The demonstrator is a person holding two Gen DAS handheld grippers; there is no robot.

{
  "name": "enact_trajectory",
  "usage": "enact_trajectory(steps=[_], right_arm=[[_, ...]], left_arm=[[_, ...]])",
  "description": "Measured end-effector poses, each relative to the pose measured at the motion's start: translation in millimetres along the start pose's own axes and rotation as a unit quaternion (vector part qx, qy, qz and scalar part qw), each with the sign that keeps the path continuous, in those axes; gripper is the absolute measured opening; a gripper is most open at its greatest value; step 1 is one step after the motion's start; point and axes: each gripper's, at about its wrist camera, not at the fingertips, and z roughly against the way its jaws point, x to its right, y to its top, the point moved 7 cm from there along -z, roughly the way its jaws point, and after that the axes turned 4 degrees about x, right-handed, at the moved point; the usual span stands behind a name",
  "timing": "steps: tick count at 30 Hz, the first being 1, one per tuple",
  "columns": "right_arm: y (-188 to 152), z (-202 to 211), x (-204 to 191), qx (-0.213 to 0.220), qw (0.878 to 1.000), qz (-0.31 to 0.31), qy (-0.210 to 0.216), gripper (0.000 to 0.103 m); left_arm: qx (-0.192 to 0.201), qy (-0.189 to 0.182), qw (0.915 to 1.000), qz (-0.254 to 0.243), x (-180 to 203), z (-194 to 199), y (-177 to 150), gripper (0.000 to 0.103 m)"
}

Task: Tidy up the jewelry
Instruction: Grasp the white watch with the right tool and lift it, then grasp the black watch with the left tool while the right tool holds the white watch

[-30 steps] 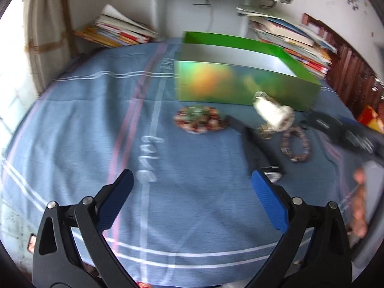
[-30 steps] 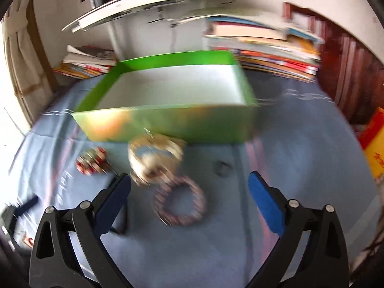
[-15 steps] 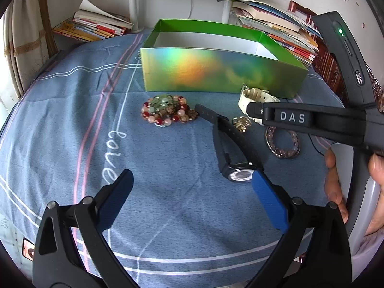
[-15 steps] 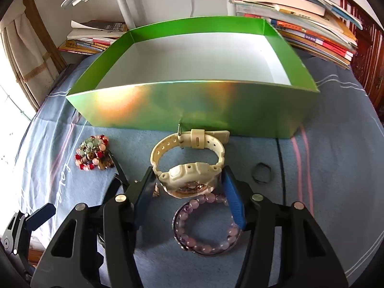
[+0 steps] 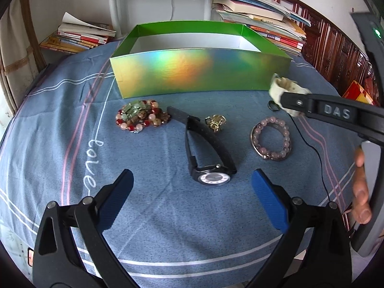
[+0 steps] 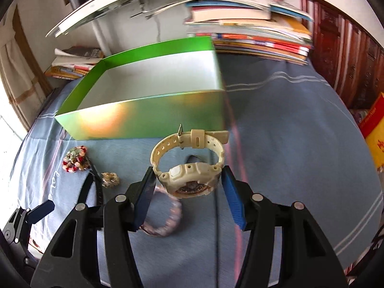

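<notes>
From the left wrist camera, the left gripper point(image 5: 190, 200) hangs with its blue fingers spread wide over the blue cloth point(image 5: 60, 124), nothing between them, and the black watch point(image 5: 208, 154) lies just ahead, in front of the green box point(image 5: 199, 73) along with the bead cluster point(image 5: 141, 118), the gold trinket point(image 5: 215, 122) and the pink bead bracelet point(image 5: 271, 141). Over to the right wrist camera: the right gripper point(image 6: 188, 187) is pinching the cream watch point(image 6: 189, 165) by its case, lifted off the cloth just in front of the green box's point(image 6: 148, 117) near wall, strap looping up toward it.
</notes>
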Motion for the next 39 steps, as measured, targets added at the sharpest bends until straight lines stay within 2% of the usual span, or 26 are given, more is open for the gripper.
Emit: enact_trajectory(steps=[2,6,11,18,26,28,31,34,36,39], right_arm=[[-5,4,11,0.002,1.000,-0.013,-0.005,0.056],[-18,8,29,-0.001,0.999,-0.035,-0.017,0.056],[-31,4,41,-0.012,0.998,-0.050,-0.020,0.056],[-39,8,39,-0.006,0.999,-0.041,-0.026,0.056],[-39,10,36,0.003,0.998,-0.018,-0.055,0.056],[-38,12,36,0.007,0.998,-0.012,-0.065,0.063],[-37,13,37,0.012,0.998,-0.006,-0.069,0.066],[-37,9,39,0.009,0.997,-0.006,-0.073,0.066],[-37,6,39,0.006,0.997,-0.003,-0.077,0.066],[-36,3,38,0.007,0.997,0.003,-0.082,0.066]], left_arm=[[-0.003,-0.002,1.0000,0.005,1,-2,0,0.097],[-0.015,-0.006,0.9997,0.018,-2,-10,-1,0.087],[-0.019,0.000,0.9993,0.031,-9,-13,-1,0.087],[-0.015,0.021,0.9986,0.047,-27,-11,-2,0.086],[-0.022,0.000,0.9991,0.037,-20,-17,-3,0.087],[-0.025,-0.003,0.9991,0.034,-16,-19,-4,0.087],[-0.026,-0.006,0.9991,0.033,-13,-21,-5,0.084],[-0.020,-0.005,0.9993,0.031,-11,-21,-2,0.073],[-0.014,-0.005,0.9994,0.031,-12,-21,-1,0.059],[-0.008,-0.005,0.9993,0.036,-14,-21,1,0.049]])
